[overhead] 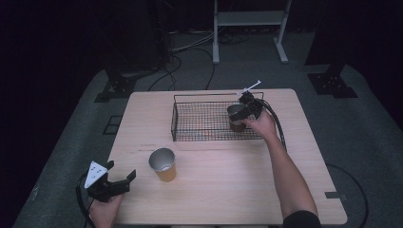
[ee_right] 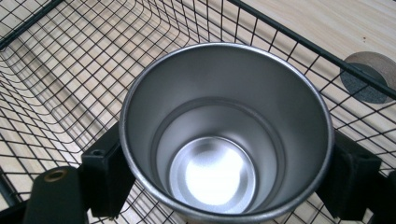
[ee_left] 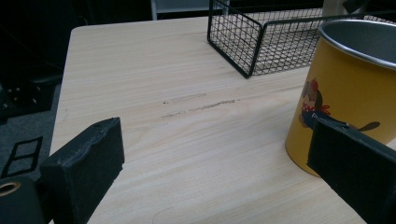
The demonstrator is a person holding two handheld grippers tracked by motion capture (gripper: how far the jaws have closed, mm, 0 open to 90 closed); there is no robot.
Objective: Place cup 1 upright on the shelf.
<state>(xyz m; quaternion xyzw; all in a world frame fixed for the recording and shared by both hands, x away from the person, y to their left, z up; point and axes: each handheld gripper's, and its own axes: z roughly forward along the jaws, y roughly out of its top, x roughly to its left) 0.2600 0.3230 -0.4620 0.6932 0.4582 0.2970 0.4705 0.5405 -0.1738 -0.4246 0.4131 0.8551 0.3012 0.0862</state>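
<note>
Two metal cups are in play: one (overhead: 236, 117) is clamped between the jaws of the right gripper (overhead: 248, 110) inside the wire basket (overhead: 190, 102), at its right end, and in the right gripper view the steel interior (ee_right: 212, 172) is seen from above with a black pad pressed to each side of the rim. Whether its base rests on the mesh floor or hangs just above it cannot be told. The yellow cup (overhead: 163, 164) stands upright on the wooden table (overhead: 228, 190), in front of the basket and well apart from it. The left gripper (overhead: 111, 183) is held near the table's front-left corner with its jaws spread wide and nothing between them — in the left gripper view the yellow cup (ee_left: 348, 98) appears just beyond the right-hand pad, not touched. Trouble is judged most likely at the basket: a smooth steel wall held only by two pads could slip or tilt if the grip were eased unevenly, and the cup could be knocked against the near basket wall, which stands close beside it. A round cable hole in the tabletop (ee_right: 369, 77) lies just outside the basket. Cables and a frame's legs are seen on the floor beyond the table.
</note>
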